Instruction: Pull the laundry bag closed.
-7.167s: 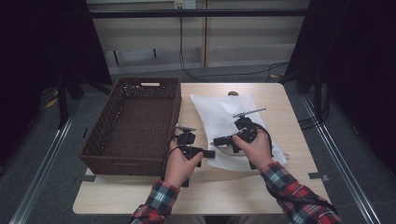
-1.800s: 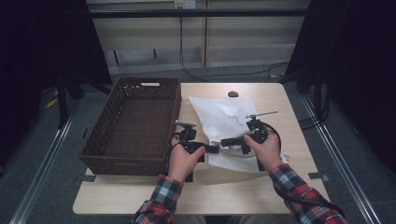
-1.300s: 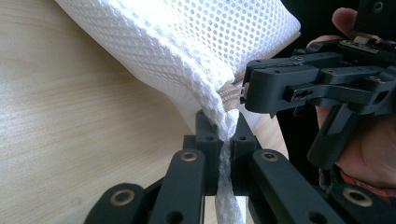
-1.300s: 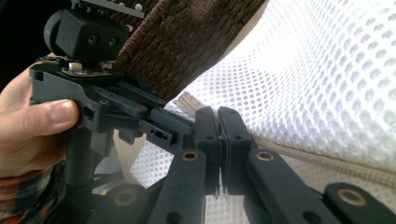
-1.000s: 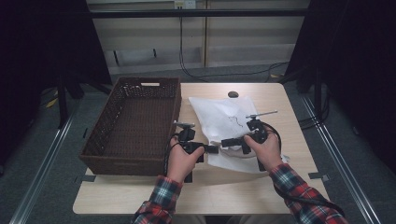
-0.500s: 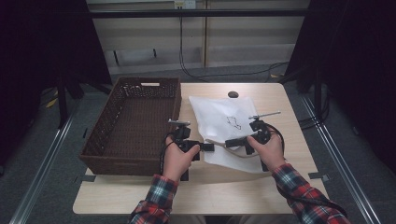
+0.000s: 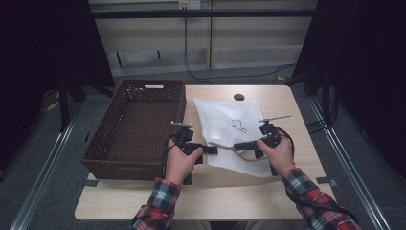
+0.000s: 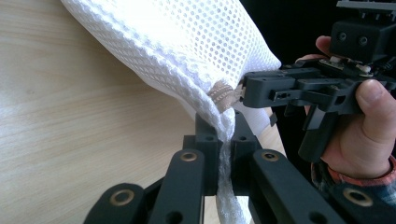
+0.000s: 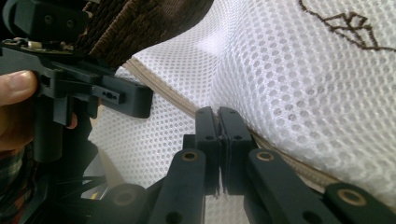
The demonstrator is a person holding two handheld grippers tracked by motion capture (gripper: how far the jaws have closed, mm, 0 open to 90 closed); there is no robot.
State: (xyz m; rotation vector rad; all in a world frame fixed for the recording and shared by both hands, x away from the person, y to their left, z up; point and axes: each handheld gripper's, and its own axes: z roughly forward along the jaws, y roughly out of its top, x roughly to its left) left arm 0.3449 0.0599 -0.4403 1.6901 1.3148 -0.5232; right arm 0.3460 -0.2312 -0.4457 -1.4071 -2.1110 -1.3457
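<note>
Mesh bag, white with a small dark stitched figure on its upper face, lies on the right half of the tabletop, just beside the brown wicker basket that takes up the left half. Its near edge, where a tan zipper strip runs, is lifted between the two grippers. The left gripper has its jaws pressed together on a fold of the mesh at the bag's near left corner; in the left gripper view the netting runs down between the closed jaws. The right gripper faces it from the other side, jaws likewise clamped on the bag's edge beside the zipper strip, so the two tips stand near each other along that edge. The tabletop is pale wood with rounded corners and a small dark round spot near its far side. Beyond it are a grey floor, metal rails, trailing cables and dark curtains at both sides.
</note>
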